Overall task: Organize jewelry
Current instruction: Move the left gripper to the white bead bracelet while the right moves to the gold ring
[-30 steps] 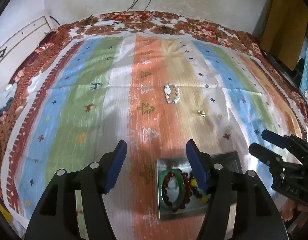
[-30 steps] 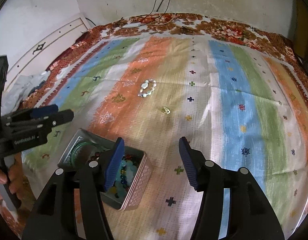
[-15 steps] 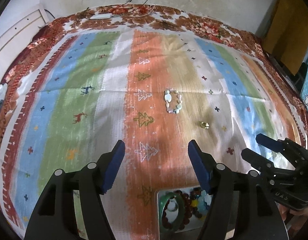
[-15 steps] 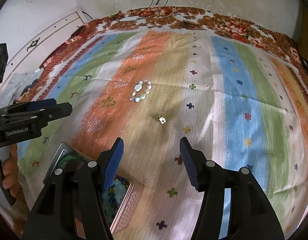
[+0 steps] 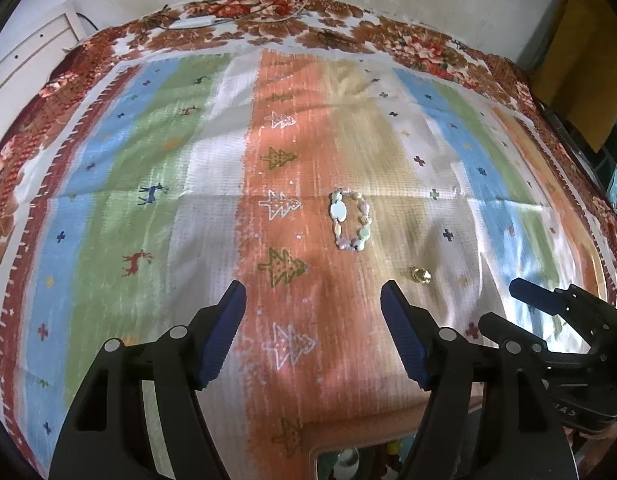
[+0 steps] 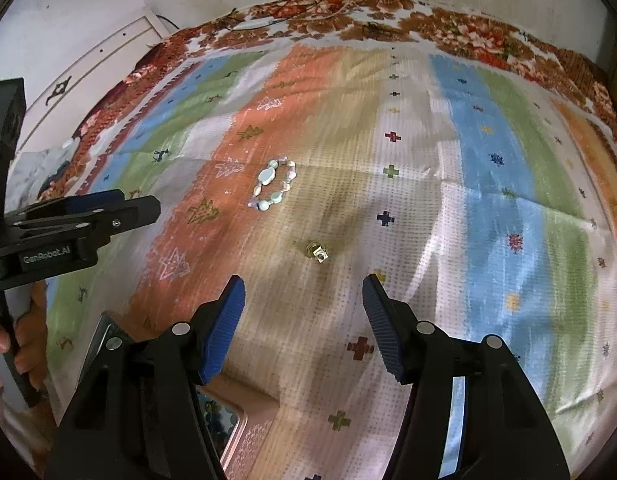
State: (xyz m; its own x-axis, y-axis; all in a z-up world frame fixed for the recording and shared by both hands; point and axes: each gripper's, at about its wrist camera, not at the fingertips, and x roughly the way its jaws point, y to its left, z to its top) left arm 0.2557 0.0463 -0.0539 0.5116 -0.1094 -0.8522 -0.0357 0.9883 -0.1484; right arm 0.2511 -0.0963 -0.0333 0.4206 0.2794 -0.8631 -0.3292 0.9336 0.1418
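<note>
Reach-in stage: left tool and right tool, both empty w/ jaws opening, hover over striped bedspread. Bead bracelet and small gold ring lie apart, ahead of both. Next likely: descend, straddle, pinch, carry to tin at near edge.

One beaded bracelet; one ring; one tin (partly hidden); two tools.

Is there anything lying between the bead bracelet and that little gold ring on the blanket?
Nothing: between the bracelet and the ring there is only bare striped blanket. Both views show it, the right wrist view most clearly.
</note>
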